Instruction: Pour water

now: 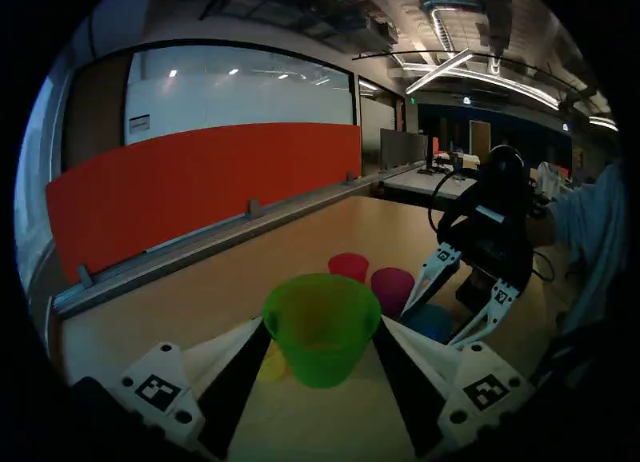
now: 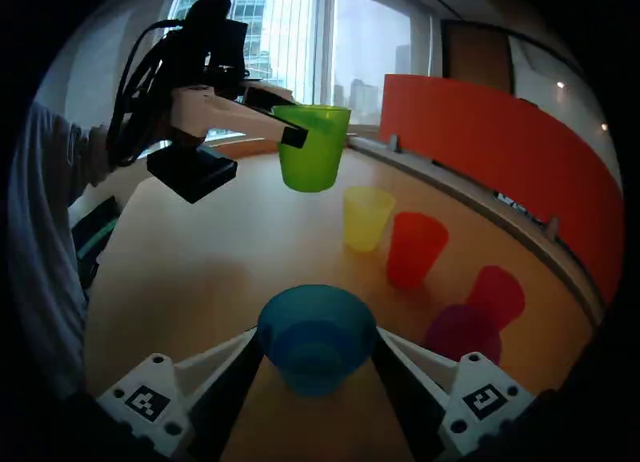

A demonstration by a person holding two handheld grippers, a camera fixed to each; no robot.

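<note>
My left gripper (image 1: pixel 322 334) is shut on a green cup (image 1: pixel 322 328), held roughly upright. In the right gripper view that green cup (image 2: pixel 312 146) hangs well above the wooden table (image 2: pixel 200 254), with the left gripper (image 2: pixel 314 138) around it. My right gripper (image 2: pixel 318 342) is shut on a blue cup (image 2: pixel 318 338) low over the table; the left gripper view shows the right gripper (image 1: pixel 434 324) and the blue cup (image 1: pixel 432 322) off to the right. I cannot tell whether either cup holds water.
On the table stand a yellow cup (image 2: pixel 366 217), an orange-red cup (image 2: pixel 414 248), a crimson cup (image 2: pixel 498 296) and a purple cup (image 2: pixel 462 334). An orange partition (image 1: pixel 200 178) and its rail line the table's far edge. A person's sleeve (image 2: pixel 48 222) is at the left.
</note>
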